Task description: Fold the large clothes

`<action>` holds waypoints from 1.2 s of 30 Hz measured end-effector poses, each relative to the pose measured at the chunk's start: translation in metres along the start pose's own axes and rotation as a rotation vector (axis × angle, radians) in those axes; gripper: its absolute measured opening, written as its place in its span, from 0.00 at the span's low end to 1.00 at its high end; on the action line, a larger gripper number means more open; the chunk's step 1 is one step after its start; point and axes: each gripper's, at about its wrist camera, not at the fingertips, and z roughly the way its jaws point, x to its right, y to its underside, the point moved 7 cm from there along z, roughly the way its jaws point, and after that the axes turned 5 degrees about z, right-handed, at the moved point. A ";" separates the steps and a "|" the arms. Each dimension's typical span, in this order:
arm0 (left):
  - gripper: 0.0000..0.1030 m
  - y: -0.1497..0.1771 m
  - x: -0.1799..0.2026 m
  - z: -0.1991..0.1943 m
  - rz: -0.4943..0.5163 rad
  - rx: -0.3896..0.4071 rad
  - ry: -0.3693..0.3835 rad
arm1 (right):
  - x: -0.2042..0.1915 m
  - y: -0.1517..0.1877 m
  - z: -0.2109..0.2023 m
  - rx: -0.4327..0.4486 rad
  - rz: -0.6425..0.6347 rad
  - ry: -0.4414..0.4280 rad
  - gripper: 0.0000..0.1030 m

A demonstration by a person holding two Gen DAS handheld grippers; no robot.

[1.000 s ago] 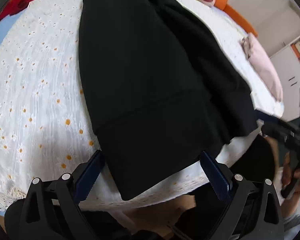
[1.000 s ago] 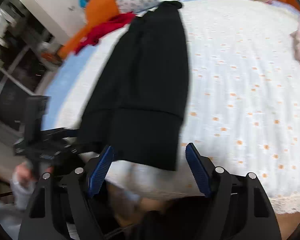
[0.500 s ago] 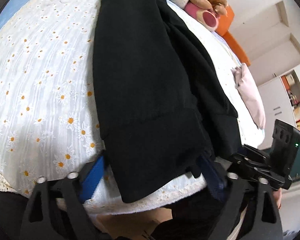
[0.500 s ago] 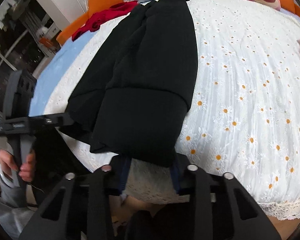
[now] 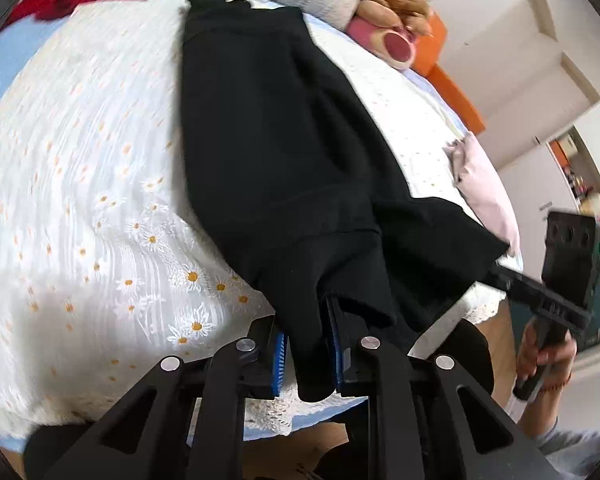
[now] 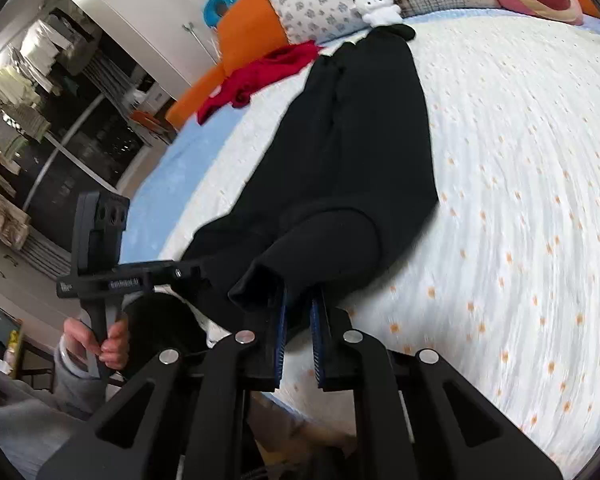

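left wrist view first: my left tool (image 5: 306,354) was gaping wide around the hem a second ago; now its jaws are closing, and the blue pads already pinch the near corner of the black garment (image 5: 276,152), a tongue of cloth hanging down between them. the garment lies lengthwise on the daisy bedspread (image 5: 80,200), its far end up by the pillows and its near hem at the bed's edge, where it has begun to bunch and lift off the cover. that tells me the grab is done on this side and the fold toward the far end can start. at the right edge i see the right tool (image 5: 496,270) with its hand (image 5: 544,356) on the grip, but its tips are buried under the black cloth. right wrist view: this tool (image 6: 298,330) has also gone from wide to nearly closed, its jaws closing on the other hem corner, with the fabric puckered into a cone above the pads. the left tool (image 6: 198,272) enters from the side, its tips lost in dark folds. hard to judge: how many layers each tool has caught, since black on black hides the seams, and the bedspread is smeared by motion blur.
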 end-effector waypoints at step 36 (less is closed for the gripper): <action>0.13 -0.076 -0.005 -0.034 -0.030 0.018 0.135 | -0.008 -0.074 -0.009 0.077 -0.051 -0.082 0.02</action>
